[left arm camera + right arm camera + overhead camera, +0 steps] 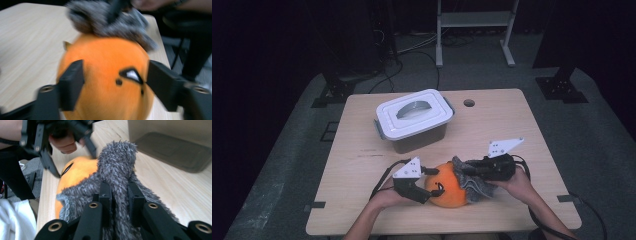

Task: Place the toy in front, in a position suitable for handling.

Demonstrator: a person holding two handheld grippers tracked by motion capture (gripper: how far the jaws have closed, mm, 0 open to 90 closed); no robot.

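A round orange plush toy (443,196) (105,75) (75,170) with a stitched face lies near the table's front edge. A grey fuzzy cloth (477,186) (107,22) (117,162) is draped over its right side. My left gripper (437,181) (115,82) comes in from the left. Its jaws straddle the plush with the toy between them, and I see no dent where they meet it; this view is blurred. My right gripper (464,167) (118,192) is shut on a fold of the grey cloth, pinching it up off the plush.
A lidded plastic box (414,120) with a white lid and grey handle stands behind the plush, mid-table. The wooden table (512,125) has a small round hole (469,103) near its far edge. A metal rack (474,20) stands on the floor beyond.
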